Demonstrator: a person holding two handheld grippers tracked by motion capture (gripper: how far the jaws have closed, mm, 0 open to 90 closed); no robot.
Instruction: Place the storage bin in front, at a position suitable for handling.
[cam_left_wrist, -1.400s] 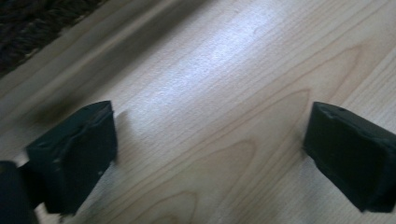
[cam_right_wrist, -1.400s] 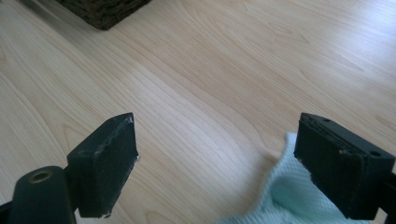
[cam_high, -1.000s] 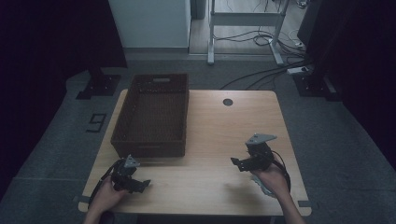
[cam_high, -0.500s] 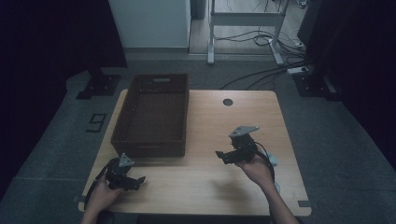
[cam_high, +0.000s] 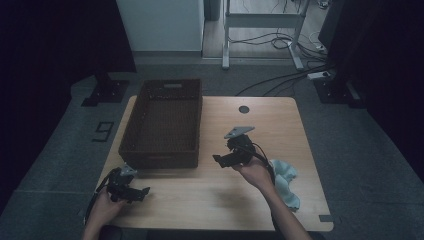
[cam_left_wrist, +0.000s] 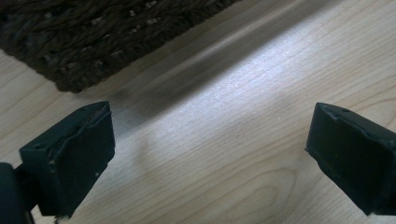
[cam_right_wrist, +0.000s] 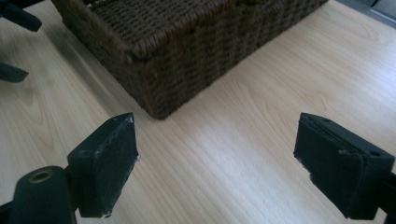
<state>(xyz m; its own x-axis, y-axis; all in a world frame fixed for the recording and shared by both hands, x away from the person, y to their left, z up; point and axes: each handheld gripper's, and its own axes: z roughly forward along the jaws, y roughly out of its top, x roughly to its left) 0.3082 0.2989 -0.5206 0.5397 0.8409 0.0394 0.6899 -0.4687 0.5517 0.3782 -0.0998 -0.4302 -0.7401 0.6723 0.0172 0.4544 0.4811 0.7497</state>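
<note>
On a wooden desk, the right claw – jaws wide apart, holding nothing – points at the near corner of a dark woven basket, while the left claw – also spread and empty – rests near the desk's front left edge, just before the basket.

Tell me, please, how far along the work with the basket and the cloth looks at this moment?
Nothing looks done: the wicker basket looks empty and the pale blue cloth lies on the table. In hand: the right tongs, open and empty, point at the basket's corner. Left tongs open. Gripping anything remains.
</note>
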